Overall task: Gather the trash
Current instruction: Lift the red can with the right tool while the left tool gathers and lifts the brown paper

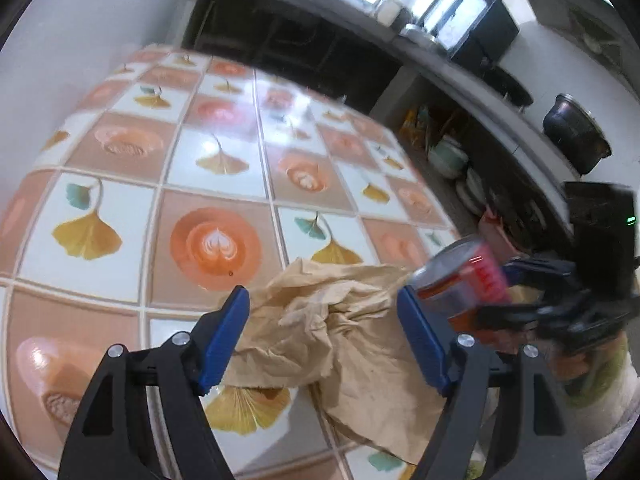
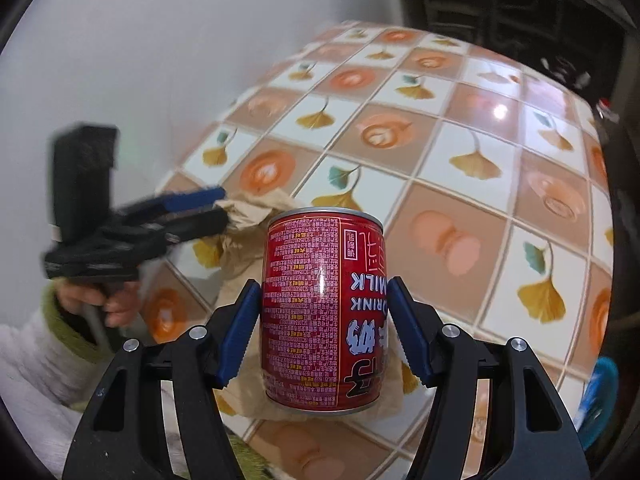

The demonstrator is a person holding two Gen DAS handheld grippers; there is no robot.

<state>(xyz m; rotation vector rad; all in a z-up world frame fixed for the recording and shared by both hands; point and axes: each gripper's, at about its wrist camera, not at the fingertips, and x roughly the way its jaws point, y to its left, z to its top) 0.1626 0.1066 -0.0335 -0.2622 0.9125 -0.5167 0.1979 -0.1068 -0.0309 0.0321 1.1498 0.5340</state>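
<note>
A crumpled brown paper napkin (image 1: 320,332) lies on the patterned tablecloth (image 1: 216,168). My left gripper (image 1: 324,340) is open, its blue pads on either side of the napkin, just above it. My right gripper (image 2: 322,332) is shut on a red milk drink can (image 2: 322,308), held upside down above the napkin's right edge (image 2: 248,216). In the left wrist view the can (image 1: 464,280) and right gripper (image 1: 516,292) show blurred at the right. In the right wrist view the left gripper (image 2: 216,208) sits at the left over the napkin.
The table stands against a white wall (image 1: 80,40). Behind it runs a grey counter (image 1: 460,64) with a dark pot (image 1: 576,132), an appliance (image 1: 472,20), and bowls on a lower shelf (image 1: 448,156). A blue object (image 2: 600,396) lies at the right table edge.
</note>
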